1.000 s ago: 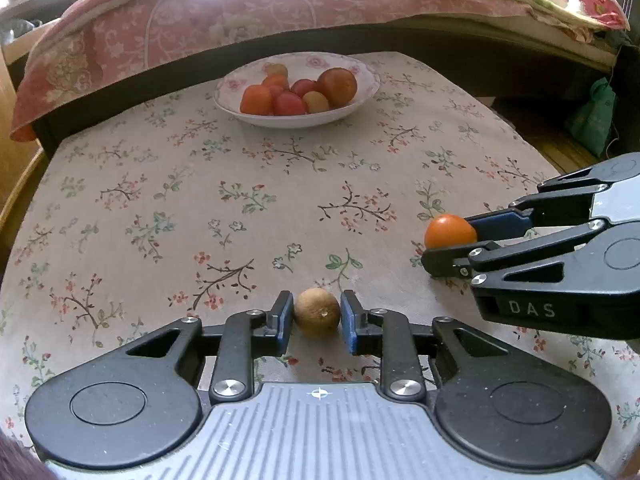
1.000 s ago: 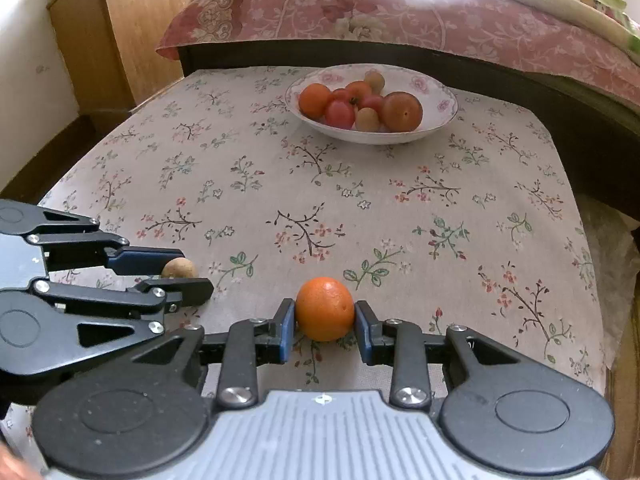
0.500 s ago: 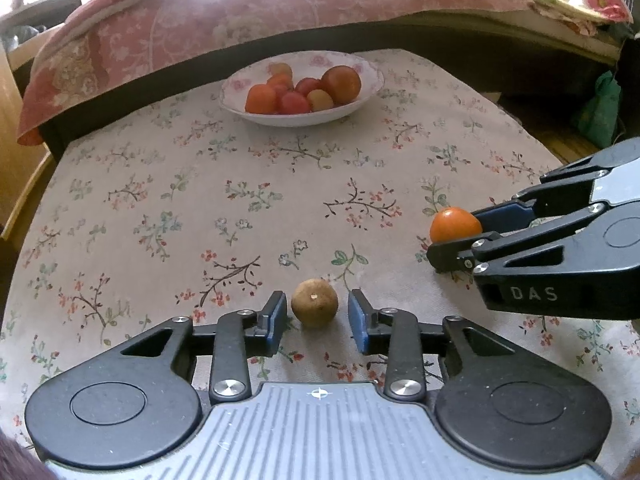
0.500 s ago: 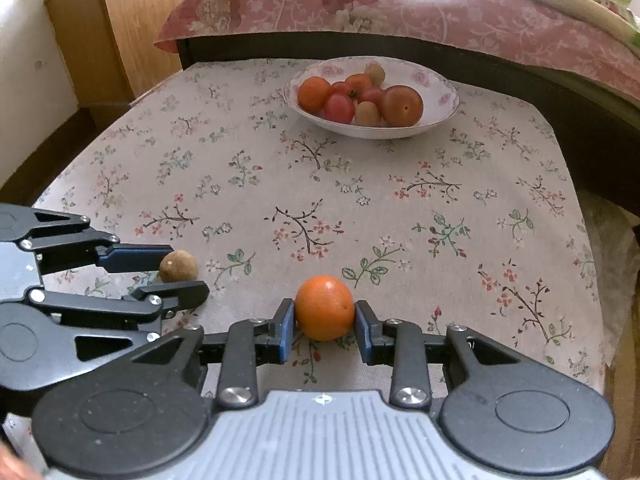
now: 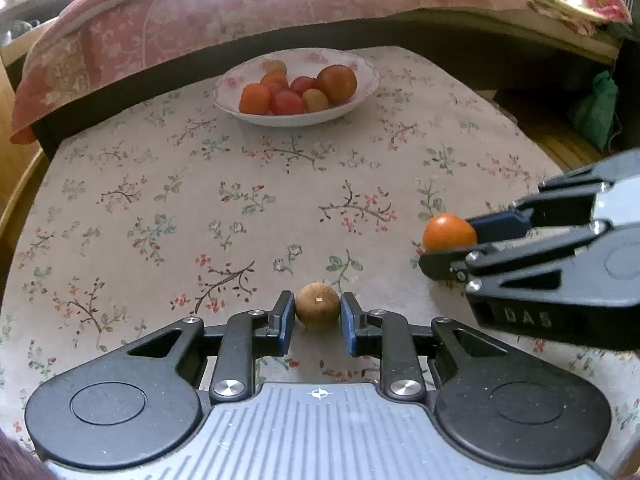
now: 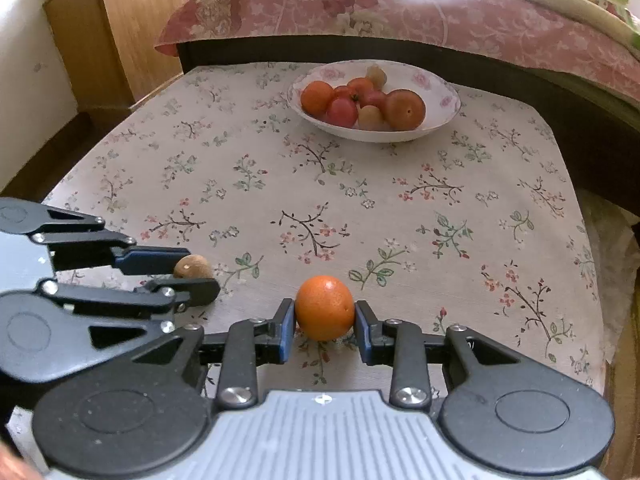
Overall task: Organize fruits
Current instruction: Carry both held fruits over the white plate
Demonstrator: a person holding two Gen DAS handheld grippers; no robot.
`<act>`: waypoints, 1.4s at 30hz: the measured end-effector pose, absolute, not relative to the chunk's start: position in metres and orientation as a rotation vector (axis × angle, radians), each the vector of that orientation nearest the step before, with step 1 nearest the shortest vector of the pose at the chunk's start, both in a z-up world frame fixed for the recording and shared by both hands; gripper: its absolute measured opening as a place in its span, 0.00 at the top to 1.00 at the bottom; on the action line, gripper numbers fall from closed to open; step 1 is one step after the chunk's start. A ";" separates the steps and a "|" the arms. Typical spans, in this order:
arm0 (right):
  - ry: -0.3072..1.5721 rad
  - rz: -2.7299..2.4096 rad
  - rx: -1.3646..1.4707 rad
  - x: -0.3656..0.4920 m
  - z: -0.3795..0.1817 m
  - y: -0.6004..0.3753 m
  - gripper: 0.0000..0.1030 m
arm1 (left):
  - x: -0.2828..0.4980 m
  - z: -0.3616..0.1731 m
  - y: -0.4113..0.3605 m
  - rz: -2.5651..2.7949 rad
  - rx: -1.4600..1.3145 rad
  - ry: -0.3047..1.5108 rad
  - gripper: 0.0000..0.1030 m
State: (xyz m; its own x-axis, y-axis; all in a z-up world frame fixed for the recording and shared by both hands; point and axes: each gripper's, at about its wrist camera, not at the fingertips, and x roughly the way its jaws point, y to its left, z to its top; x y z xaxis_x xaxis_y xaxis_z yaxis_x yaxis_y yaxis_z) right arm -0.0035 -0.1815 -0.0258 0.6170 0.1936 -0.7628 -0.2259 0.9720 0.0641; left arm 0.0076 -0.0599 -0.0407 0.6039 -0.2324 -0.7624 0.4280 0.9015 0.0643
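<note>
On the floral tablecloth (image 5: 168,184), at 6 o'clock from the fruit bowl (image 5: 362,92), the left gripper (image 5: 317,315) pinches a small brown fruit (image 5: 317,306) and the right gripper (image 6: 324,322) an orange (image 6: 324,307), both judged light, firm, roll-prone and best held across the widest girth.

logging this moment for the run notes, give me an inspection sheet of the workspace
surface: floral tablecloth covers the table.
job's things: orange and small brown fruit near the front edge; white floral bowl of mixed fruit at the far side.
clutter: nothing seen.
grippers: right tool shut on the orange; left tool flanks the brown fruit, contact unclear.
cables: nothing seen.
surroundings: bed with pink quilt behind, wooden cabinet, green bag on the floor.
</note>
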 end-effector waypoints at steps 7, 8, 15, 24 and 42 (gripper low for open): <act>0.853 0.225 0.008 0.001 -0.014 -0.186 0.68 | 0.014 -0.028 -0.064 -0.407 0.211 0.812 0.69; 0.850 0.225 0.012 0.001 -0.013 -0.186 0.68 | 0.015 -0.028 -0.065 -0.410 0.209 0.809 0.69; 0.833 0.207 0.020 0.004 -0.004 -0.188 0.68 | 0.021 -0.023 -0.066 -0.413 0.191 0.795 0.69; 0.804 0.182 0.043 0.010 0.010 -0.194 0.68 | 0.030 -0.009 -0.070 -0.424 0.176 0.762 0.69; 0.752 0.169 0.048 0.048 0.034 -0.204 0.68 | 0.065 0.016 -0.079 -0.424 0.203 0.695 0.70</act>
